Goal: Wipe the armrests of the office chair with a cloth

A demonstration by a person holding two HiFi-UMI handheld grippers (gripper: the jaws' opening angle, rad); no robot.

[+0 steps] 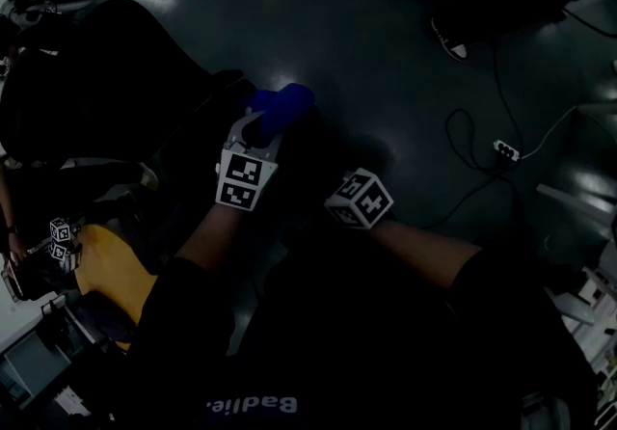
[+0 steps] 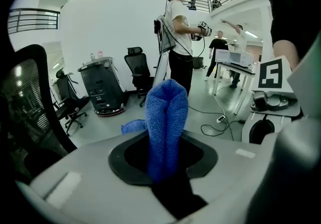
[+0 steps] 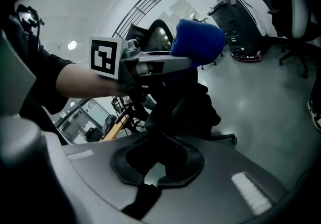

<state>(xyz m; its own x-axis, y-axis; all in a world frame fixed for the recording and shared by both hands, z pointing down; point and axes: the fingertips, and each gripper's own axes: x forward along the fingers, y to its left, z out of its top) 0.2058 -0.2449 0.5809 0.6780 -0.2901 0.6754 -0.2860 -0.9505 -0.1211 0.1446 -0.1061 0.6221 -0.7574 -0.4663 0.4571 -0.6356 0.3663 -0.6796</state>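
A black office chair [image 1: 96, 81] fills the left of the head view, its mesh backrest [image 2: 30, 102] rising at the left edge of the left gripper view. Just right of the chair, the left gripper [image 1: 262, 124] reaches forward, its jaws pressed against a folded blue microfibre cloth [image 1: 286, 102] that stands up between them, with a loose corner hanging behind. In the head view the cloth sits at the chair's right-hand edge. In the right gripper view it hangs above the chair's dark frame [image 3: 185, 102], and whether it touches an armrest cannot be made out in the dim light. To the right, a little nearer the person, the right gripper [image 3: 156, 161] points across at the left one. Its jaws are drawn close together with nothing between them, and only a sliver of pale floor shows through. Further right, a white power strip [image 1: 506, 150] lies on the grey floor [image 1: 386, 33] with black cables looping from it. In the left gripper view another person [image 2: 178, 42] stands well back in the room.
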